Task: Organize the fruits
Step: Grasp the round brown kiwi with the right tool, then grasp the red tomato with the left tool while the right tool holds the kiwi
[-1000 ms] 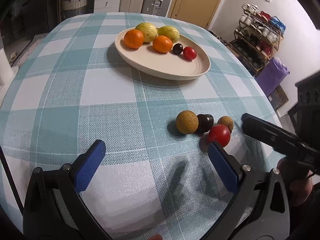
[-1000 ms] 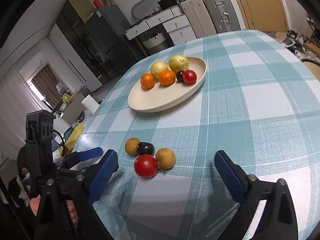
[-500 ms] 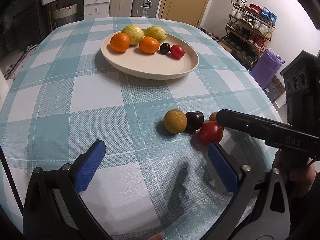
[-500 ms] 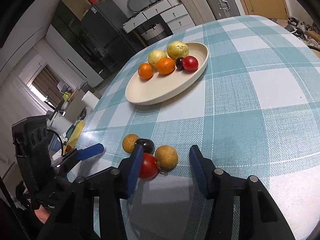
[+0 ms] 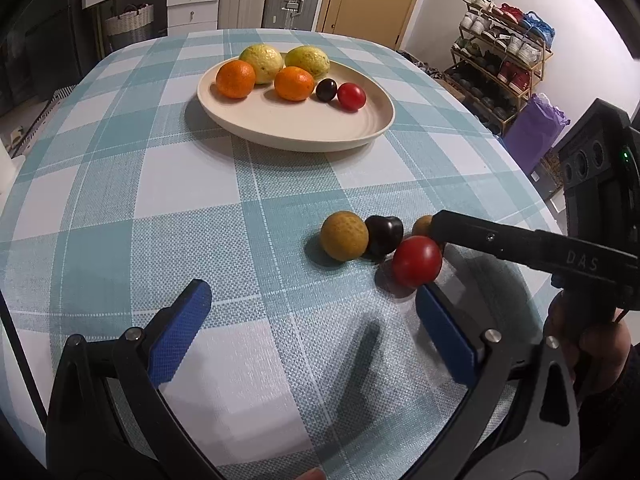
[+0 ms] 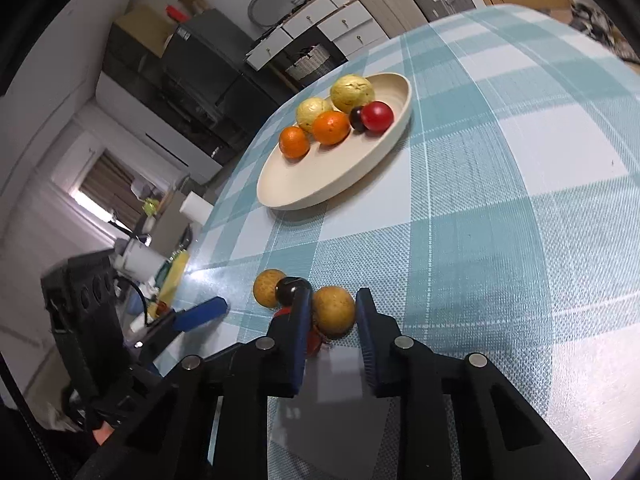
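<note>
Found the checked table filling both views, with the cream plate at upper centre of the left wrist view. Counted six fruits already on that plate, in a row toward its far side.

Saw the left gripper at the bottom of its own frame, jaws spread wide and holding nothing, in the same pose as in the pictures before.

Noticed the real change on the right gripper: wide open a second ago, half narrowed half a second ago, now drawn in on both sides of the small tan fruit at lower centre of the right wrist view. Could not tell whether the pads already pressed on it or only stood against it.

Found that fruit not lifted, low on the cloth beside the red tomato, which was half hidden behind the left finger in the right wrist view. Saw the larger tan fruit and the dark fruit touching each other just to the left.

Judged the pick as begun but not finished: four fruits left on the cloth, well apart from the plate.
</note>
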`<action>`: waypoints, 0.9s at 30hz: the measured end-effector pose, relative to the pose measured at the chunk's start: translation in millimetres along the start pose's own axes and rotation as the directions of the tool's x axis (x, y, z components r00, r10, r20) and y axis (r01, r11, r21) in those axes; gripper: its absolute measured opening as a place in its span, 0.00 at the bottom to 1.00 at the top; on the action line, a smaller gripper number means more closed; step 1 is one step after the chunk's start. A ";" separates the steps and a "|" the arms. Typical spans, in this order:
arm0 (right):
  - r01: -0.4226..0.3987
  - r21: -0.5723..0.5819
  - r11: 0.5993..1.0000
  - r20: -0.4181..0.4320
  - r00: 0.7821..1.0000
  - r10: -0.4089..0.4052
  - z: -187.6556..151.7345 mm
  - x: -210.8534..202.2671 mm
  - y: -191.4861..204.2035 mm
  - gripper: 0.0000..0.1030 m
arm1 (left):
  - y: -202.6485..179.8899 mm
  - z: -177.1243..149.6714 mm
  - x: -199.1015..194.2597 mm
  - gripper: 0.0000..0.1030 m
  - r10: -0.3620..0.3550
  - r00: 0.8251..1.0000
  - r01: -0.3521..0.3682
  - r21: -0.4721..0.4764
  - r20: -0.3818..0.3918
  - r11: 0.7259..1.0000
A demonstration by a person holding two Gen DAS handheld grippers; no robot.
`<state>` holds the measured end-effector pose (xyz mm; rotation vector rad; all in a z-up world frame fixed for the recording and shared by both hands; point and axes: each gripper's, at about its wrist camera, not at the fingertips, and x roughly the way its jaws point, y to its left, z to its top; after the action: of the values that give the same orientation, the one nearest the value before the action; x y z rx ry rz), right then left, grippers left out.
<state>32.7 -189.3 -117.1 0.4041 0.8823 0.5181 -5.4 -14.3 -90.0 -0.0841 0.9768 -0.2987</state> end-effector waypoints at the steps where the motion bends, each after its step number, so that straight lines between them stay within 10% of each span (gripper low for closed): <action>1: 0.008 -0.007 1.000 0.006 1.000 -0.008 0.0 -0.8 0.8 0.23 | -0.2 0.0 -0.3 0.99 0.002 1.000 -0.002 0.001 0.001 1.000; 27: 0.024 -0.036 0.999 0.093 0.995 -0.020 -2.9 -29.9 -10.3 0.22 | -29.9 13.6 14.9 0.99 -0.048 0.998 0.047 -0.014 -0.052 0.999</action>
<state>17.3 -214.6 -105.7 0.3814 0.7856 0.4908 7.3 -48.0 -88.3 -0.1121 1.0296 -0.3395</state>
